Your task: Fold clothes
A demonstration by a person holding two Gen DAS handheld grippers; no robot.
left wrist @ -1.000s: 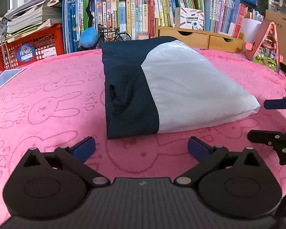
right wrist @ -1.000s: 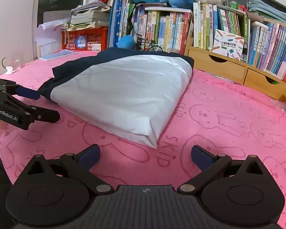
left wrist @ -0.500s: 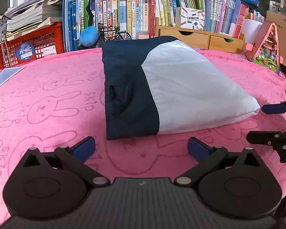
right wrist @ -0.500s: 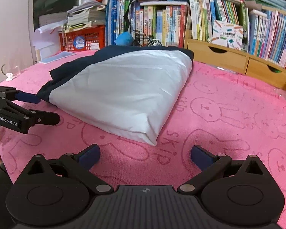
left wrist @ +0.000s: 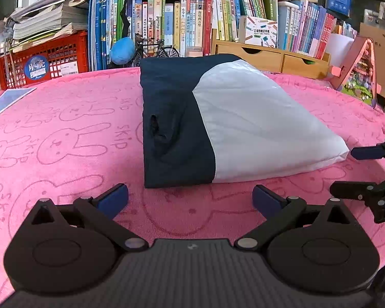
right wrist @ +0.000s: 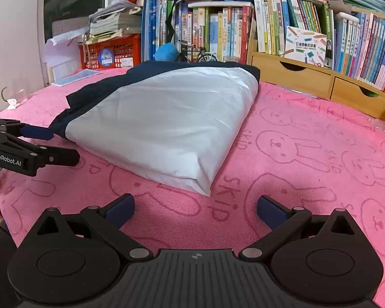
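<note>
A folded navy and white garment (left wrist: pixel 218 125) lies on the pink rabbit-print cloth (left wrist: pixel 64 141); it also shows in the right wrist view (right wrist: pixel 166 123). My left gripper (left wrist: pixel 190 199) is open and empty, just short of the garment's near navy edge. My right gripper (right wrist: pixel 195 206) is open and empty, just short of the garment's white corner. The right gripper also shows at the right edge of the left wrist view (left wrist: pixel 346 170), open beside that white corner. The left gripper shows at the left edge of the right wrist view (right wrist: pixel 64 145), open by the navy edge.
Behind the cloth stand rows of books (left wrist: pixel 179 25), a red crate (left wrist: pixel 43 59) with papers, wooden drawers (left wrist: pixel 269 56), a blue ball (left wrist: pixel 122 51) and a small bicycle model (left wrist: pixel 156 50). A pink triangular toy (left wrist: pixel 359 74) stands at the right. A blue booklet (left wrist: pixel 7 100) lies far left.
Both grippers have moved slightly closer to the garment and stay open. The garment has not moved.
</note>
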